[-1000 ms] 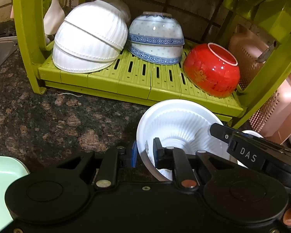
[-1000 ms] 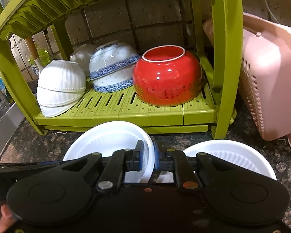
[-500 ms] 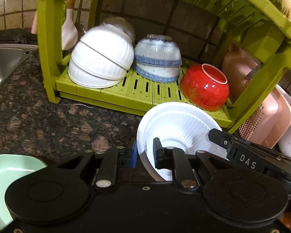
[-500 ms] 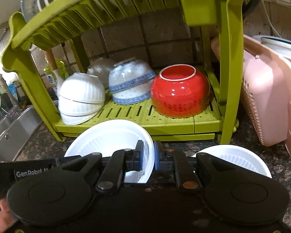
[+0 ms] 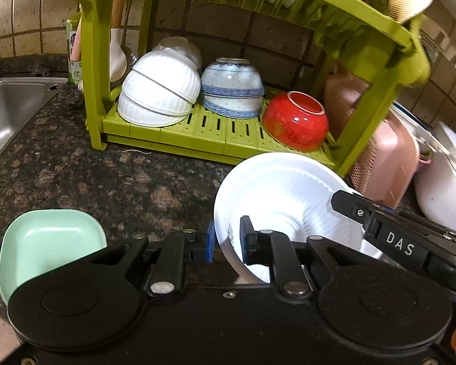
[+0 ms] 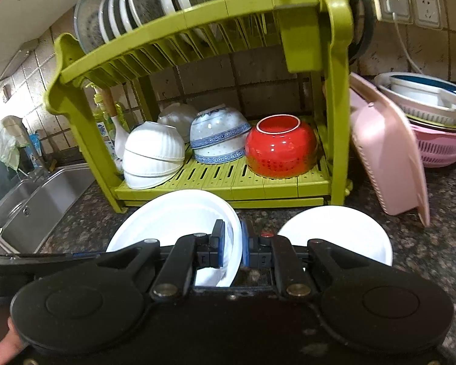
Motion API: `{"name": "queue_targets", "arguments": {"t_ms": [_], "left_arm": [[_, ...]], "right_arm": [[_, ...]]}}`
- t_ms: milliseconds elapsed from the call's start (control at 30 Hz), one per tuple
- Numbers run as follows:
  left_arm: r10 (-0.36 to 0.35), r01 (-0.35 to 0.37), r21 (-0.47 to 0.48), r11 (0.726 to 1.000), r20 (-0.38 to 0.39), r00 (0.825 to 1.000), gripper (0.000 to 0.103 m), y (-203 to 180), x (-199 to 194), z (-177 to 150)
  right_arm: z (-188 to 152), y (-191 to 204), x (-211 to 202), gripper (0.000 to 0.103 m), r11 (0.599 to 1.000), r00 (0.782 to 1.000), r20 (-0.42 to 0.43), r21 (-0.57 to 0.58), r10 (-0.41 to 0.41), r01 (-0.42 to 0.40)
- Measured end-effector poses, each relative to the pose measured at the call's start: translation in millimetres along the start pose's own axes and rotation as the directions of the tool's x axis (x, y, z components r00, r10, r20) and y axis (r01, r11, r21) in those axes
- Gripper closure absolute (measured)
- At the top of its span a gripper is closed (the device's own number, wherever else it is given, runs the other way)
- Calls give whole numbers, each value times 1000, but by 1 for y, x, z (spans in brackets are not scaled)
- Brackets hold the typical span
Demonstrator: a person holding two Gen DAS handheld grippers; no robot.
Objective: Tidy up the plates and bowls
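Both grippers hold one white ribbed bowl (image 5: pixel 285 191) by its rim, lifted above the dark stone counter. My left gripper (image 5: pixel 226 241) is shut on the bowl's left edge. My right gripper (image 6: pixel 231 248) is shut on the right edge of the same white bowl (image 6: pixel 173 222). Behind stands a green two-tier dish rack (image 6: pixel 197 45). Its lower shelf carries upturned white bowls (image 5: pixel 158 91), blue-patterned bowls (image 5: pixel 231 86) and a red bowl (image 5: pixel 295 120). Plates (image 6: pixel 143 3) stand in its upper tier. A second white dish (image 6: pixel 334 234) lies on the counter to the right.
A mint green square dish (image 5: pixel 45 240) lies on the counter at the left. A steel sink (image 6: pixel 36 197) is further left. A pink strainer basket (image 6: pixel 386 155) leans by the rack's right side, with stacked basins (image 6: pixel 434 115) behind it.
Both grippers have drawn back and risen with the white bowl. The rack looks further off, and its upper tier of plates has come into view.
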State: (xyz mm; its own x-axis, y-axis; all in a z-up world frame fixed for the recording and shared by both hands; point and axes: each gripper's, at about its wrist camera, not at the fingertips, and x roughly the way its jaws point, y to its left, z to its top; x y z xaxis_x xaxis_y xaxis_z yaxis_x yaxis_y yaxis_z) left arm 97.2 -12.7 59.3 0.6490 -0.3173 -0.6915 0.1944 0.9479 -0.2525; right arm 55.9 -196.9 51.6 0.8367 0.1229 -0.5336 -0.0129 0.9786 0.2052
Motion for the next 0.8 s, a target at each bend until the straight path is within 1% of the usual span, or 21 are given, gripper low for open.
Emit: {"name": "queue_targets", "arguments": {"t_ms": [133, 333, 533, 800], "left_arm": [[-1, 1, 41, 999, 5, 1000, 81, -9, -15, -12], [-12, 15, 76, 997, -39, 999, 81, -17, -19, -29], [13, -6, 131, 991, -51, 999, 81, -23, -18, -44], [33, -21, 176, 984, -69, 997, 81, -26, -11, -55]], "right_arm": [[-9, -1, -22, 89, 1000, 1000, 15, -9, -4, 4], [-29, -11, -41, 89, 1000, 1000, 11, 16, -6, 6], [-46, -13, -40, 89, 1000, 999, -29, 14, -20, 21], [-56, -15, -30, 90, 999, 997, -71, 3, -42, 43]]}}
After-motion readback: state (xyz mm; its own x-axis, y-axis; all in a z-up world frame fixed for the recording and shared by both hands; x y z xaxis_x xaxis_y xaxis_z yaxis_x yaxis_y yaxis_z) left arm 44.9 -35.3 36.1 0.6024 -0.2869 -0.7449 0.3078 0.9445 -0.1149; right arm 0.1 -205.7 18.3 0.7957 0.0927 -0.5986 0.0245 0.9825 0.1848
